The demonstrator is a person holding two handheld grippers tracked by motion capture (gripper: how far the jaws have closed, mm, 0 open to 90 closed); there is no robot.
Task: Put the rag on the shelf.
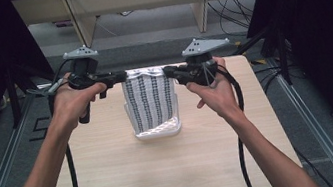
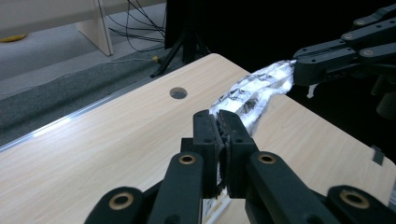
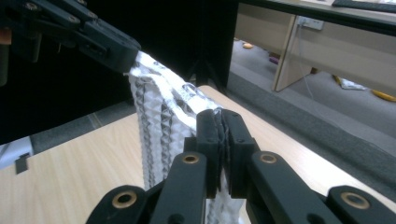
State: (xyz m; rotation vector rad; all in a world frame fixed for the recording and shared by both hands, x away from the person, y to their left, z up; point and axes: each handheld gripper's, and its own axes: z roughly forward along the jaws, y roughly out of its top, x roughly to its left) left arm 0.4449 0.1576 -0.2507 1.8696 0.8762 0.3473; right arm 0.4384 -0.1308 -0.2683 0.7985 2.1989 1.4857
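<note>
A white cloth with a black triangle pattern [image 1: 150, 101] hangs stretched between the two grippers above the table. Its lower end drapes into a white perforated basket [image 1: 158, 130]. My left gripper [image 1: 121, 76] is shut on the cloth's top left corner, and my right gripper [image 1: 168, 71] is shut on its top right corner. In the left gripper view the jaws [image 2: 219, 122] pinch the cloth [image 2: 254, 91], with the other gripper [image 2: 327, 60] holding the far end. In the right gripper view the jaws [image 3: 219, 121] clamp the cloth [image 3: 159, 112], and the other gripper [image 3: 105, 44] grips its far corner.
The light wooden table [image 1: 166, 169] has bare surface in front of the basket and on both sides. A round cable hole [image 2: 178, 93] sits near a table edge. Grey floor, wooden furniture legs [image 1: 79, 21] and dark tripod stands lie beyond the table.
</note>
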